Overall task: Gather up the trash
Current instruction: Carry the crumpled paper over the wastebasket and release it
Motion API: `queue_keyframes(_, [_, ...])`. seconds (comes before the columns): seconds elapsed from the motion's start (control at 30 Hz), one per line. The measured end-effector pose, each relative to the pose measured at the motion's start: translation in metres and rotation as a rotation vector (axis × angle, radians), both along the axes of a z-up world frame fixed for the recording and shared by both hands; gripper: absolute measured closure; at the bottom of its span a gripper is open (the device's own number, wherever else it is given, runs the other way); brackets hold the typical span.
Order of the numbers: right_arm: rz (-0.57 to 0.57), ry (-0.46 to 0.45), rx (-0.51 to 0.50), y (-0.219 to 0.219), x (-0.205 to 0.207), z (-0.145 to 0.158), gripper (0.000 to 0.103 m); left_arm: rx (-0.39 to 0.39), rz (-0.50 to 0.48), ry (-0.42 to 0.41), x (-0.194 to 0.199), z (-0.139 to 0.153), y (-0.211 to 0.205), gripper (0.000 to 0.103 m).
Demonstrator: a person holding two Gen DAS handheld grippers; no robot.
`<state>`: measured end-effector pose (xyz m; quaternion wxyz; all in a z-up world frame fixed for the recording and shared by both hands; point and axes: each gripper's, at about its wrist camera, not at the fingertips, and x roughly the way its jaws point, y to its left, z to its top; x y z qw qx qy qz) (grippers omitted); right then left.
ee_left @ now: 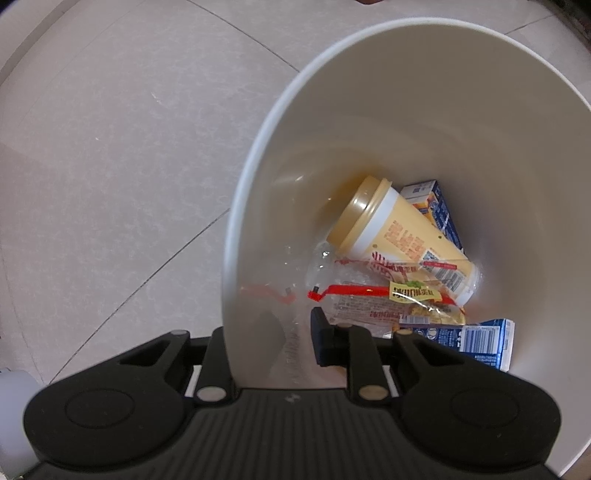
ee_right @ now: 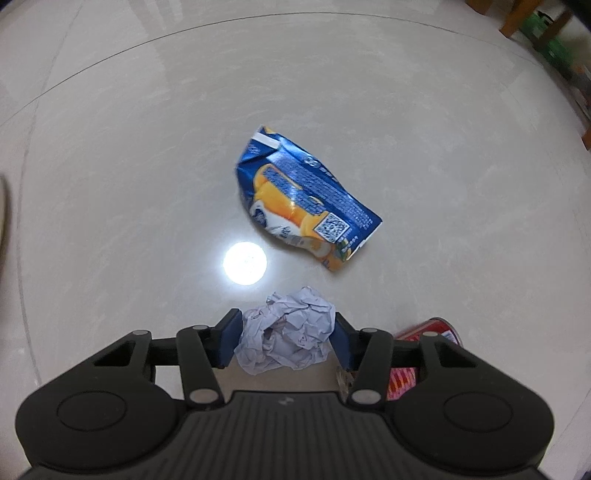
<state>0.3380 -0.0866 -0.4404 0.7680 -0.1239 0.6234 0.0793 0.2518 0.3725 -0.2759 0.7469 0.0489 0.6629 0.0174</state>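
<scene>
My left gripper (ee_left: 269,343) is shut on the wall of a white trash bin (ee_left: 406,110), one finger inside and one outside the rim. Down in the bin lie a yellow lidded cup (ee_left: 399,236), a blue carton (ee_left: 443,210), a clear wrapper with red and yellow print (ee_left: 388,299) and another blue carton (ee_left: 480,339). In the right wrist view, my right gripper (ee_right: 286,339) is shut on a crumpled white paper ball (ee_right: 288,332), with a blue pad pressing on each side. A crushed blue and orange package (ee_right: 306,195) lies on the floor ahead of it.
A red can (ee_right: 439,328) lies on the floor just right of the right gripper's finger. A lamp's glare (ee_right: 244,263) shines on the pale tiled floor (ee_right: 110,184). Wooden furniture legs and green items (ee_right: 546,33) stand at the far right.
</scene>
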Motion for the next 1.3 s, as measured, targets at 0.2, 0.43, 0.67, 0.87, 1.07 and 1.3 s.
queue_keyframes(0.2, [0.067, -0.018, 0.033, 0.014, -0.006, 0.048, 0.047, -0.008, 0.005, -0.002, 0.0, 0.001, 0.0, 0.084])
queue_keyframes(0.43, [0.167, -0.063, 0.089, 0.043, -0.01, 0.114, 0.047, -0.022, 0.009, -0.005, 0.001, 0.003, 0.0, 0.085])
queue_keyframes(0.67, [0.234, -0.097, 0.128, 0.068, -0.014, 0.166, 0.047, -0.031, 0.008, -0.008, 0.0, 0.004, 0.001, 0.087])
queue_keyframes(0.87, [0.304, -0.155, 0.195, 0.098, -0.024, 0.218, 0.047, -0.035, 0.007, -0.012, 0.0, 0.003, 0.001, 0.087])
queue_keyframes(1.07, [0.425, -0.194, 0.296, 0.146, -0.038, 0.268, 0.046, -0.035, 0.005, -0.016, 0.0, 0.003, 0.001, 0.087])
queue_keyframes(1.3, [0.577, -0.203, 0.413, 0.214, -0.048, 0.297, 0.046, -0.037, 0.008, -0.018, 0.001, 0.003, 0.001, 0.087])
